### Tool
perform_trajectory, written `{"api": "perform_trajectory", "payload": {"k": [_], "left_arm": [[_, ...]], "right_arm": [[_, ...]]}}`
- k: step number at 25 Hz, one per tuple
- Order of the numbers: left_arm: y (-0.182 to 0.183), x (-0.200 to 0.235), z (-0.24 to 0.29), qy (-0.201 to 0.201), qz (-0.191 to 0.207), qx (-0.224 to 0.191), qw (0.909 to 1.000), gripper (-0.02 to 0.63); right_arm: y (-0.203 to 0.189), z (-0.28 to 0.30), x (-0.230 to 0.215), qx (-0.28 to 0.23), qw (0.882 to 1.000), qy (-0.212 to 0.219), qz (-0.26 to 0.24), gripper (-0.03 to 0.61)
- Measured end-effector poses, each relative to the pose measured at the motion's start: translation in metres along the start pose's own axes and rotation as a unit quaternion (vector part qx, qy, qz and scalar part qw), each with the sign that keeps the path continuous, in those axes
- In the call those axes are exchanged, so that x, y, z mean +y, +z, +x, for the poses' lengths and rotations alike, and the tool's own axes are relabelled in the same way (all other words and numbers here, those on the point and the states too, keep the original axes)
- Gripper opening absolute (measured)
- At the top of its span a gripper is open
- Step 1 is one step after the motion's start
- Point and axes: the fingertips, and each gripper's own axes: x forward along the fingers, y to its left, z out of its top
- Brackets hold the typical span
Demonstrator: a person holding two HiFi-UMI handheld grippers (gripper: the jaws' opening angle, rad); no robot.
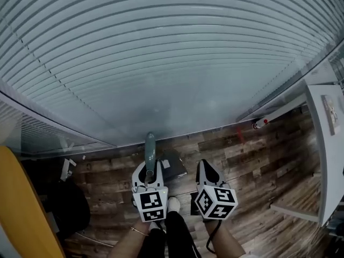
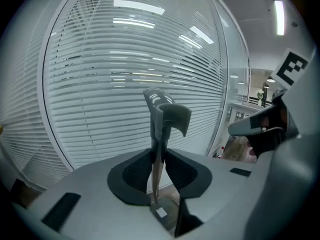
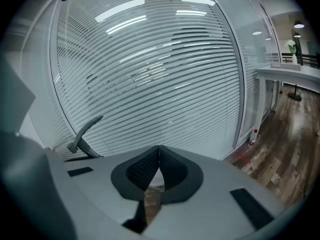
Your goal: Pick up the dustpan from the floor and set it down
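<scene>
The dustpan has a grey-green upright handle [image 1: 150,145] and a dark pan [image 1: 174,165] low over the wooden floor by the glass wall. My left gripper [image 1: 150,168] is shut on the handle's stem. In the left gripper view the stem runs up between the pads to the hooked handle top [image 2: 165,111], and the pan [image 2: 162,211] with a white label shows below the left gripper [image 2: 159,156]. My right gripper [image 1: 203,165] hangs beside the pan, shut and empty; its tips touch in the right gripper view [image 3: 159,151], where the handle [image 3: 85,134] stands at the left.
A glass wall with white blinds [image 1: 161,63] fills the front. A white table [image 1: 322,144] stands at the right, with a small red-capped bottle [image 1: 260,123] on the floor by the wall. A yellow panel [image 1: 21,208] and a dark object [image 1: 70,208] are at the left. The person's shoe [image 1: 173,203] is below the grippers.
</scene>
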Motion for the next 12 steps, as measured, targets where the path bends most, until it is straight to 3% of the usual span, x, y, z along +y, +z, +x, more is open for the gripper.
{"api": "perform_trajectory", "payload": {"k": [12], "left_arm": [[-0.004, -0.011, 0.08, -0.003, 0.022, 0.01, 0.9997, 0.092]], "right_arm": [[-0.019, 0.036, -0.047, 0.017, 0.999, -0.02, 0.035, 0.032]]}}
